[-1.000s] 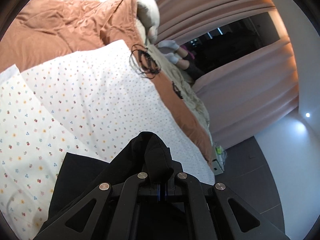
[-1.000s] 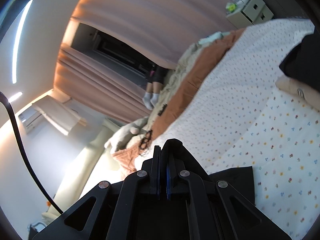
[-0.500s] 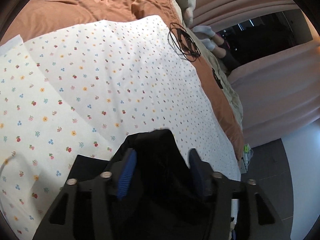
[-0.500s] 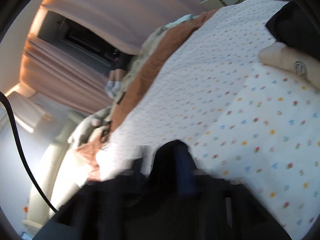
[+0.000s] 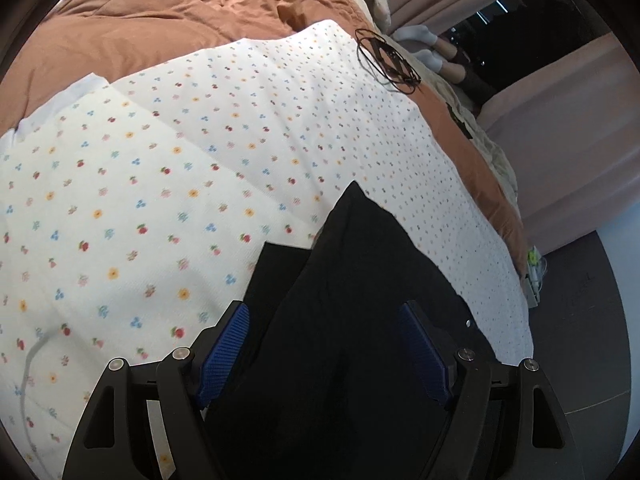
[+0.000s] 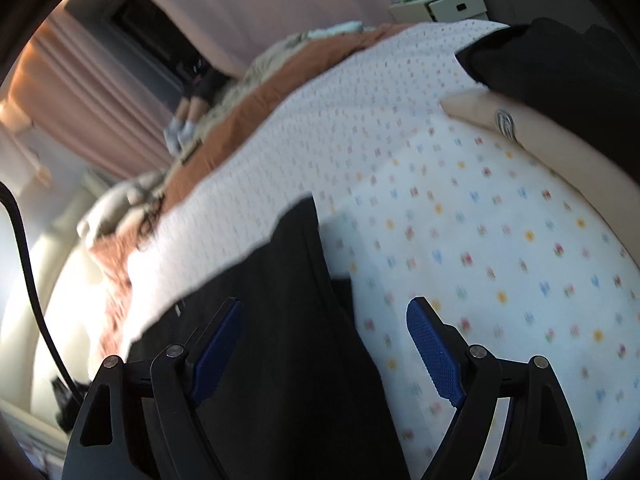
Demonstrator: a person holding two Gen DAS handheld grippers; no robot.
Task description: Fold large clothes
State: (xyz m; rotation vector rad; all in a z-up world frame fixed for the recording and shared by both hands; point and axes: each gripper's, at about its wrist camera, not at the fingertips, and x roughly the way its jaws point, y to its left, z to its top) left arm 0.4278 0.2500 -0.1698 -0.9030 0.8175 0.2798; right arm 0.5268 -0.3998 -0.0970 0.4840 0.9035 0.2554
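Black fabric: a dark garment (image 5: 360, 280) lies on the flower-printed sheet (image 5: 140, 200) at the near edge of the bed, one pointed corner reaching toward the far side.
Left gripper (image 5: 324, 348): blue-padded fingers (image 5: 224, 344) spread wide, jaws having just been opening; the garment lies between them and the pads do not press it.
Right gripper (image 6: 324, 344): blue pads (image 6: 432, 352) also well apart, jaws having just opened; in this view a fold of the garment (image 6: 288, 300) runs up between them toward the left pad, and no pad clamps it.
Sheet layers: a white cloth with larger flowers lies on the left in the left wrist view, and a finer-dotted white sheet (image 5: 340, 112) lies to its right and farther off.
Duvet: a rust-orange quilt (image 5: 160, 12) is bunched at the far end of the bed and shows again as a strip along the right edge.
Cord: a thin black coil of wire (image 5: 386, 60) rests at the far right corner of the dotted sheet.
Second dark pile: in the right wrist view more black cloth (image 6: 540, 64) sits at the far right, touching a beige item (image 6: 540, 132) with a small round emblem.
Person: legs in light socks (image 5: 420, 40) are seen beyond the bed, by pink curtains (image 5: 560, 128).
Bedside: a pale drawer unit (image 6: 444, 4) stands beyond the bed's far corner.
Sharpness: the right wrist view is blurred.
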